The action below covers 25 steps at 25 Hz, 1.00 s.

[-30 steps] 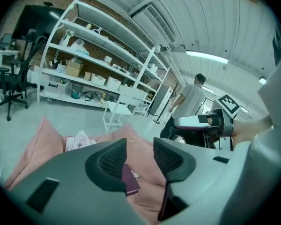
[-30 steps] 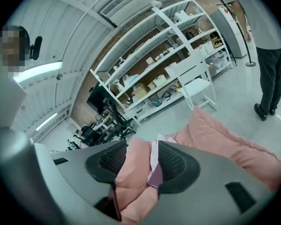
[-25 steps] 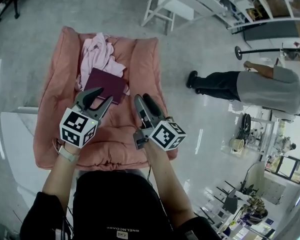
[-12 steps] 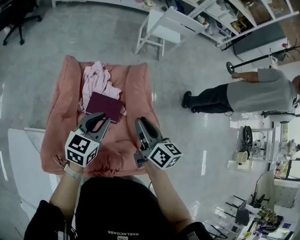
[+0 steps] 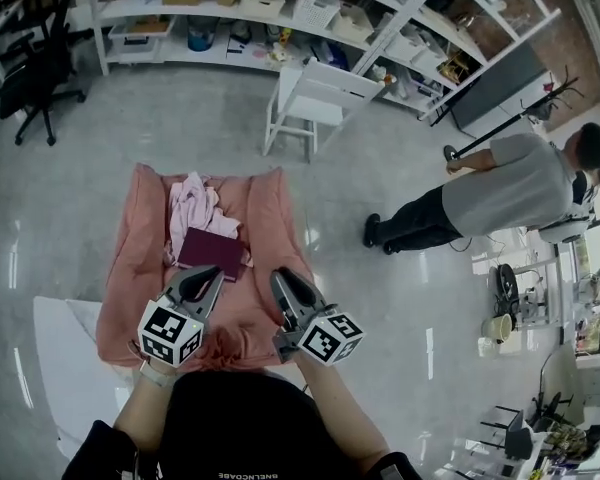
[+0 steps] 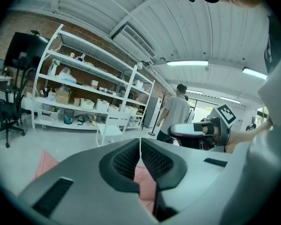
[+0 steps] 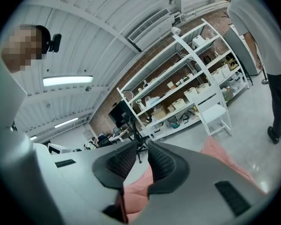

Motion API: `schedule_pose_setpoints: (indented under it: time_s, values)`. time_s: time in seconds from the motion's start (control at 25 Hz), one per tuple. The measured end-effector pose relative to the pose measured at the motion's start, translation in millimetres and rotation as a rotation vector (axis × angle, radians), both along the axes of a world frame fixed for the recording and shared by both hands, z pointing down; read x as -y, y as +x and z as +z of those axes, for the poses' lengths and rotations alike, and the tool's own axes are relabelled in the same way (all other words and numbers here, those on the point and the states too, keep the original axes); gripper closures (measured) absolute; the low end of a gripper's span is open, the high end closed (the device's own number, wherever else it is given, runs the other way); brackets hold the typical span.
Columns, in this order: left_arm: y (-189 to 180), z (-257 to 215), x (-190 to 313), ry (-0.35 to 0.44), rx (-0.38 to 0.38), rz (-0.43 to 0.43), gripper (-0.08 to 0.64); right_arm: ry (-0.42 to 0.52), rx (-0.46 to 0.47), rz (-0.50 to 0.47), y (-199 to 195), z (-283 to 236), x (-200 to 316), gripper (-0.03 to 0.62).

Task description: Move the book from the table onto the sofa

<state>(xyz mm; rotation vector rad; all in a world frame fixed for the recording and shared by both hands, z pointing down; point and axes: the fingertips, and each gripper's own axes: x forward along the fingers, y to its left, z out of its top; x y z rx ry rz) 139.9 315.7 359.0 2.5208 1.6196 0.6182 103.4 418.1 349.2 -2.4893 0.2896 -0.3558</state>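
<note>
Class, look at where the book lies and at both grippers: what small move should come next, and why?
Probably just draw both grippers back and stop. The book already lies on the sofa beside the pink cloth. The left gripper is shut and empty; the jaws of the right gripper have just been closing, with nothing between them.
</note>
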Motion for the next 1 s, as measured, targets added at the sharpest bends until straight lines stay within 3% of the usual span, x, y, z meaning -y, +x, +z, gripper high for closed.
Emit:
schedule_pose_setpoints:
  time_s: [0.36, 1.0]
  values:
    - [-44, -35, 2, -0.009, -0.032, 0.024, 0.545, 0.01, -0.057, -0.019, -29, -28, 4, 0.501]
    - [-84, -71, 2, -0.011, -0.117, 0.016, 0.545, 0.03, -0.164, -0.044, -71, -60, 7, 0.5]
